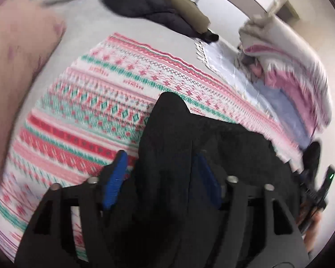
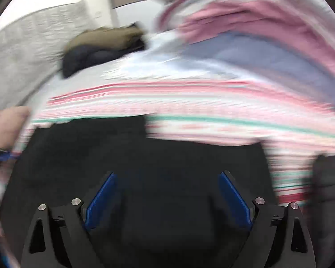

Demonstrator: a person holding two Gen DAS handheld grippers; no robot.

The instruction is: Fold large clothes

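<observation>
Left gripper [image 1: 162,174]: blue-padded fingers [image 1: 115,178] apart, black garment [image 1: 178,145] bunched up between them. The left pad shows clear of the cloth; the right pad is mostly buried behind a fold, so contact on that side can't be told. No visible clamp, reads as released with the cloth still sitting in the gap.

Right gripper [image 2: 167,192]: fingers [image 2: 100,198] spread wide, both blue pads fully exposed, nothing pinched. The black garment [image 2: 145,156] lies flat under and ahead of them, its far edge stepped, higher on the left than on the right. This view is heavily motion-blurred.

The garment lies on a patterned blanket [image 1: 89,102] with pink, red, teal and white bands, which covers a bed. In the left wrist view the cloth rises in a peak ahead of the fingers and drapes off to the right.

Further out:
- dark puffy jacket with an olive piece [image 1: 158,11] at the far side of the bed
- heap of pink, white and light blue bedding [image 1: 290,71] at right, with a white fringed cloth [image 1: 216,55] just beside it
- pink pillow [image 1: 17,55] at left edge
- the other gripper's body with a green light [image 1: 323,185] at the right edge of the left wrist view
- grey textured headboard or wall panel [image 2: 26,42] behind the bed in the right wrist view
</observation>
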